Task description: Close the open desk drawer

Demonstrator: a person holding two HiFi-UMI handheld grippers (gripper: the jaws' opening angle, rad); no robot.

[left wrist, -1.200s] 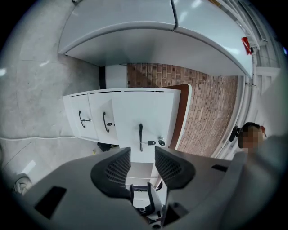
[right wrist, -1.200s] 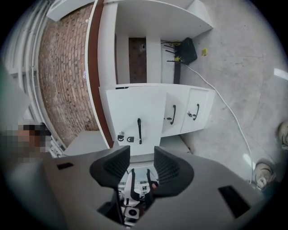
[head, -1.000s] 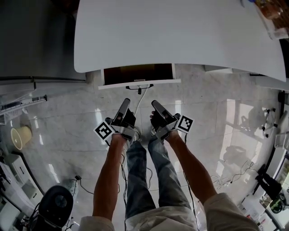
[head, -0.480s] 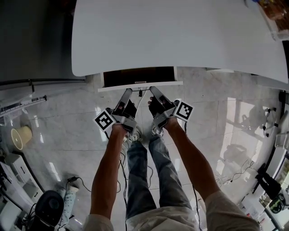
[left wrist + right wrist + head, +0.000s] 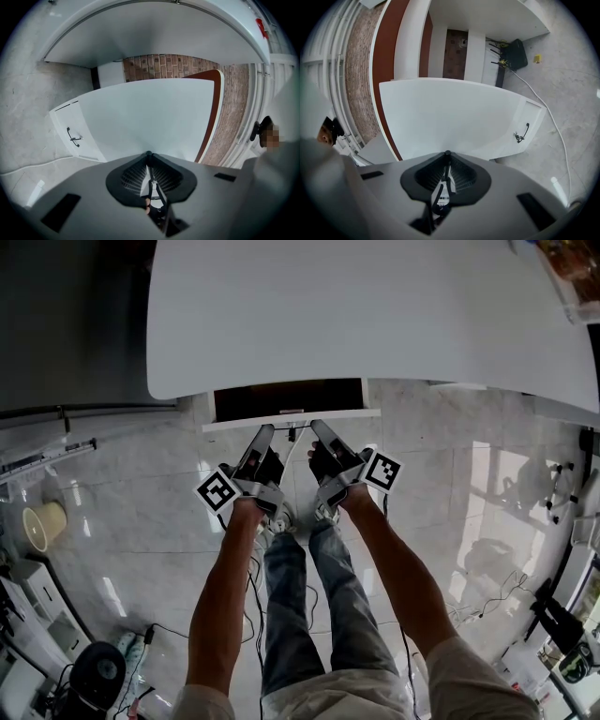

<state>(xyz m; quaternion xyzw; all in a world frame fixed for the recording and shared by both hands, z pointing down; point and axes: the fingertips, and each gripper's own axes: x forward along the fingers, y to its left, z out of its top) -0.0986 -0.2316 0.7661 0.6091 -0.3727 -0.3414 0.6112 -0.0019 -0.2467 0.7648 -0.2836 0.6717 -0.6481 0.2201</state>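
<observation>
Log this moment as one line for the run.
drawer: open | left gripper: fingers just closing, nothing between, by drawer front | right gripper: likewise

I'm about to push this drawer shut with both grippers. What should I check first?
1. White desk drawer open, dark inside showing: ok.
2. Left gripper jaws have just closed, tips together, nothing between: ok.
3. Right gripper jaws have just closed, nothing between: ok.
4. Both tips touching its white front panel: cannot tell.
5. Small black handle beside the tips, ungripped: ok.

Smooth matt white desk (image 5: 375, 315) above a glossy stone-tiled floor (image 5: 122, 512).
</observation>
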